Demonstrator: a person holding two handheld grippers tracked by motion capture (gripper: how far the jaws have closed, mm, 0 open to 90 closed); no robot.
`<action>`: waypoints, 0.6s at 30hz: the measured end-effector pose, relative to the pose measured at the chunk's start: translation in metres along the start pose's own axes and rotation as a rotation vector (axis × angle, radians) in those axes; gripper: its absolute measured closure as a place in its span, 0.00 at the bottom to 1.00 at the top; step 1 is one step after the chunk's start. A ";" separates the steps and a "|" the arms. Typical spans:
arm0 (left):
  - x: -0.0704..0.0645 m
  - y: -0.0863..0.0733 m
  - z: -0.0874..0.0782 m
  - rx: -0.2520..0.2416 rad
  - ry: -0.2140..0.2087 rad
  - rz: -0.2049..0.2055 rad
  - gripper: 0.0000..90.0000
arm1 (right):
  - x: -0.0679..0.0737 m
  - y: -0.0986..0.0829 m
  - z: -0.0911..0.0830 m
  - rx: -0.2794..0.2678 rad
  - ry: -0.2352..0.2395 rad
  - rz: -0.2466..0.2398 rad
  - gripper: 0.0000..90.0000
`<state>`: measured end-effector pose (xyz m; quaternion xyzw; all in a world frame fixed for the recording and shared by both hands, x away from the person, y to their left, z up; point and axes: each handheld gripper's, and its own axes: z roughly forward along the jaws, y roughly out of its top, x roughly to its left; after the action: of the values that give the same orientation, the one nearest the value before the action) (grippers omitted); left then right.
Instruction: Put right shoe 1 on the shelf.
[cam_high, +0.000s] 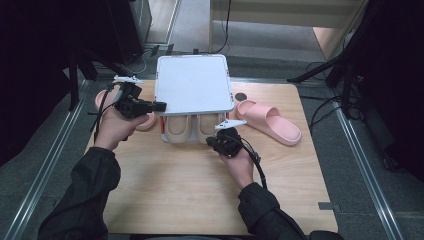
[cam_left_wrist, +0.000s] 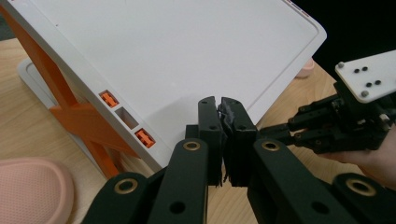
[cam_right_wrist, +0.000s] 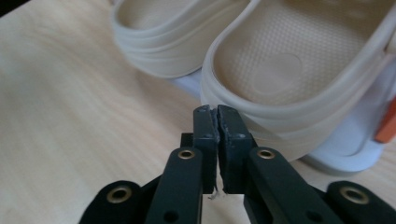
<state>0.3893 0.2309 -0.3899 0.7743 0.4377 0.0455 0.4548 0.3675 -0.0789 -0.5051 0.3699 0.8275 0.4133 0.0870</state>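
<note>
On the pale wooden surface (cam_high: 200, 190) stands a white two-tier plastic shoe rack with orange side braces (cam_high: 194, 82), its flat top shelf bare and its lower tier holding a pair of beige rubber slippers (cam_high: 191, 127) side by side, heels toward the person; in the right gripper view the nearer beige slipper's heel rim lies just beyond the fingertips; the right gripper (cam_high: 223, 141), held in the person's right hand (cam_high: 239, 165), hovers low just in front of the rack's lower tier, its fingers (cam_right_wrist: 232, 140) pressed together with nothing between them; the left gripper (cam_high: 159, 106), held in the left hand (cam_high: 114, 127), sits at the rack's left edge beside the top shelf, and its fingers (cam_left_wrist: 209, 135) are likewise closed on nothing, pointing across the white shelf toward the other gripper; one pink rubber slipper (cam_high: 269, 121) lies on the surface right of the rack, near its corner; a second pink slipper (cam_high: 145, 122) lies left of the rack, partly hidden behind the left hand and gripper.
</note>
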 end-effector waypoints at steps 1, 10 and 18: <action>-0.001 0.000 0.000 -0.001 0.004 0.001 0.97 | -0.006 0.001 0.001 0.000 0.002 0.028 0.99; -0.005 0.001 -0.002 0.008 0.038 0.032 0.97 | -0.015 -0.011 -0.032 -0.018 0.045 0.073 0.99; -0.017 0.005 -0.023 0.025 0.008 0.029 0.77 | -0.018 -0.019 -0.074 -0.050 0.089 0.064 0.80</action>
<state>0.3712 0.2335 -0.3673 0.7861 0.4288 0.0496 0.4424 0.3371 -0.1444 -0.4744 0.3751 0.8078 0.4524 0.0464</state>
